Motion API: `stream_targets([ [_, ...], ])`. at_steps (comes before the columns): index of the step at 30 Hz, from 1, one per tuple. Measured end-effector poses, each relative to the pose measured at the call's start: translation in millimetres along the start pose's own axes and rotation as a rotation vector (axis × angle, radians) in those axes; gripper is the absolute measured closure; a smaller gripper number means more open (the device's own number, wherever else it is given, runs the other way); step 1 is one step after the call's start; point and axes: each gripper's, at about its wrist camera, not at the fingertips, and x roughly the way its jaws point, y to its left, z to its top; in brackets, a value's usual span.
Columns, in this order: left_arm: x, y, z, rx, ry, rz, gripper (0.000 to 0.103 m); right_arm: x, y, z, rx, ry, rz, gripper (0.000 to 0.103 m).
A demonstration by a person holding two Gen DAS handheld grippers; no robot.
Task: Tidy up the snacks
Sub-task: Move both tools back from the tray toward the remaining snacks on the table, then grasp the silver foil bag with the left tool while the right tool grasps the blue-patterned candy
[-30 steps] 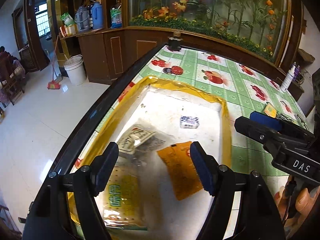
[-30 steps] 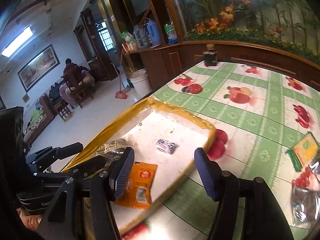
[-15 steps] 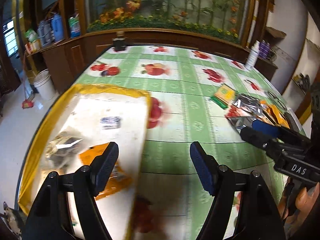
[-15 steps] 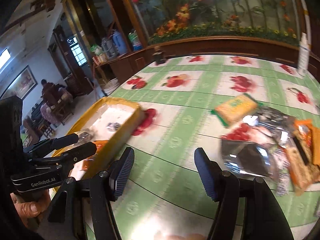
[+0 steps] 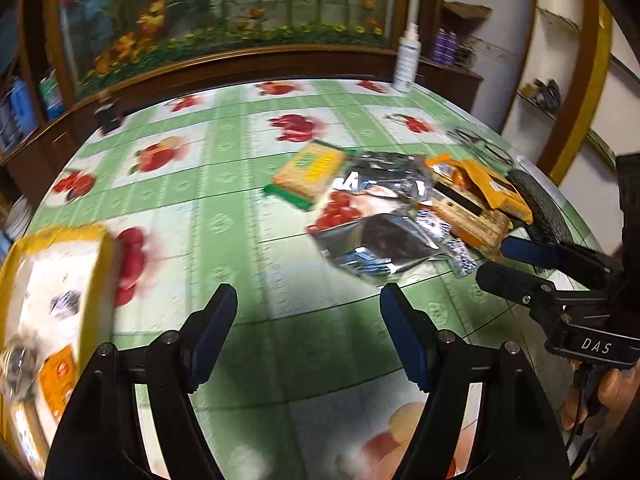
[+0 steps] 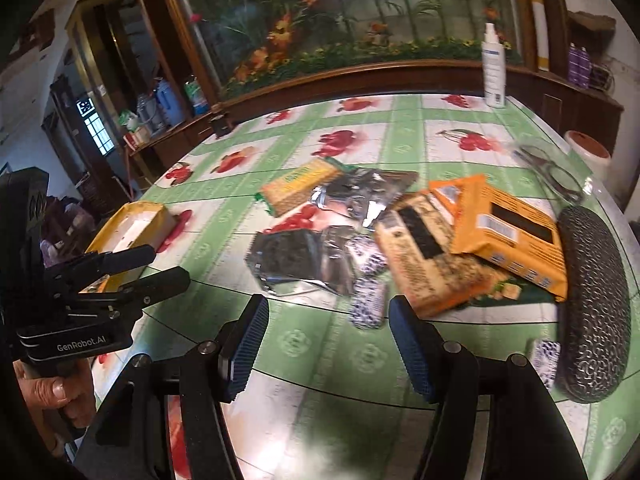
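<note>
Both my grippers have swung off the yellow tray toward the snack pile right of it, so with left gripper and right gripper both gaping and empty, the right sits nearer, the small blue-patterned packet lying lengthwise just ahead between its jaws.
</note>
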Motion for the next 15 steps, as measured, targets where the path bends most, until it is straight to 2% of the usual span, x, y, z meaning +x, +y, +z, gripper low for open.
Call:
stream_targets([
  [6,29,-19,16,0.124,0.034,-0.015,0.030,16,2,1,-0.031,0.048,-0.003,0.040],
  [12,39,-26,21,0.208,0.059,-0.114,0.030,20,9,3,-0.059,0.052,0.013,0.041],
  [15,47,-32,23,0.259,0.074,-0.127,0.030,22,9,3,-0.060,0.064,0.024,0.044],
])
